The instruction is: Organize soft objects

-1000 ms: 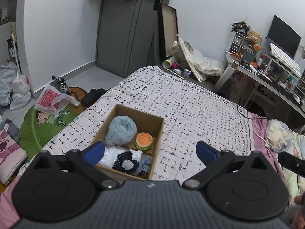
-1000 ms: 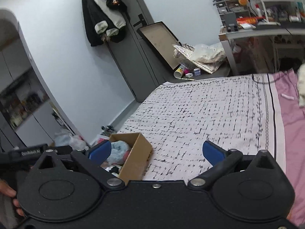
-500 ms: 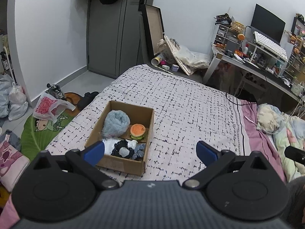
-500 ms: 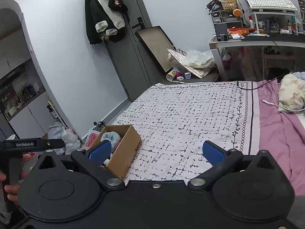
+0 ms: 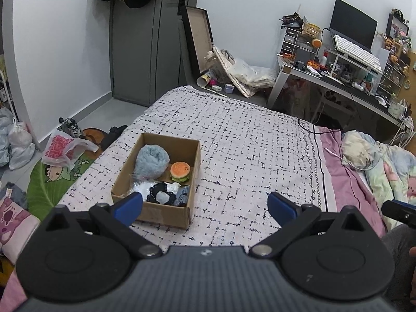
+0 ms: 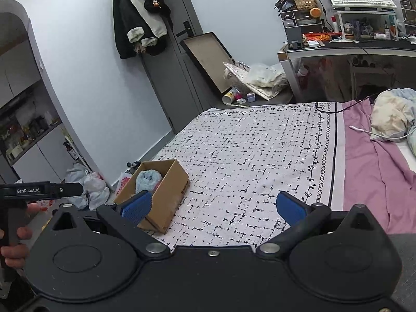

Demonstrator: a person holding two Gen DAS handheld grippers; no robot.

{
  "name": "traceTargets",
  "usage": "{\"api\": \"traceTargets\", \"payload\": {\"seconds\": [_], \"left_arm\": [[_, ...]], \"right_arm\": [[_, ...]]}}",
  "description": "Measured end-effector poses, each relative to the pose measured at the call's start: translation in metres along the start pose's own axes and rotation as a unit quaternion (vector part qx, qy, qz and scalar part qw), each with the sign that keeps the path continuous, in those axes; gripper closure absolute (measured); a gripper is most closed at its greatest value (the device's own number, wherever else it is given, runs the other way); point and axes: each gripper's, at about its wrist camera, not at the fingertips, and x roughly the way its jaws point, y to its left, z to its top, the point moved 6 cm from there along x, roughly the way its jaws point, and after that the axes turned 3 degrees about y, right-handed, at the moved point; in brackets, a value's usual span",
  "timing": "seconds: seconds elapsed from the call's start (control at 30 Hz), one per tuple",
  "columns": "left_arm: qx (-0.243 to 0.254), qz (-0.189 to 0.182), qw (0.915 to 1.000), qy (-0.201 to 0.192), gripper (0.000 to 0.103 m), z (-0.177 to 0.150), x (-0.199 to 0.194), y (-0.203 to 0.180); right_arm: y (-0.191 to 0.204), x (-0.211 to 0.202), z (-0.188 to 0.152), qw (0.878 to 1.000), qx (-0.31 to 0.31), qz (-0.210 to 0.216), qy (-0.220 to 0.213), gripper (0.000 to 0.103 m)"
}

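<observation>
Both tongs, left (image 5: 205, 205) and right (image 6: 212, 206), gape wide above the cardboard box (image 5: 166, 213) of fluffy things.

From my right hand-held gripper (image 6: 212, 206), its left finger (image 6: 136, 206) covers the near corner of the cardboard box (image 6: 166, 195), and the box wall hides everything inside but the blue fluffy bundle (image 6: 148, 179). Far ahead, the bench (image 5: 338, 80) clutter is too small for me to identify. The frame's left edge cuts off the hand (image 6: 14, 244).
</observation>
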Motion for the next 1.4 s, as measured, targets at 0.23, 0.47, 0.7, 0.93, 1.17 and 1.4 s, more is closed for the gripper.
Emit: {"api": "traceTargets", "payload": {"seconds": [0.23,0.47,0.7,0.93,1.17,1.4], "left_arm": [[0.001,-0.027,0.9996,-0.006,0.002,-0.004,0.001,-0.004],[0.001,-0.014,0.9999,0.009,0.002,-0.009,0.015,-0.001],[-0.004,-0.007,0.9999,0.009,0.002,-0.007,0.016,0.004],[-0.004,-0.001,1.0,0.006,0.002,-0.007,0.015,0.007],[-0.004,0.004,1.0,0.007,0.002,-0.007,0.014,0.009],[-0.005,0.006,1.0,0.005,0.002,-0.006,0.012,0.011]], "right_arm": [[0.003,0.007,-0.001,1.0,-0.01,-0.003,0.01,0.0],[0.007,0.012,-0.004,1.0,-0.023,-0.011,0.018,0.0],[0.008,0.016,-0.004,0.999,-0.025,-0.014,0.026,0.0],[0.008,0.016,-0.004,0.999,-0.024,-0.019,0.024,0.0],[0.006,0.016,-0.002,0.999,-0.025,-0.02,0.023,0.0],[0.006,0.016,-0.001,0.999,-0.026,-0.023,0.022,0.0]]}}
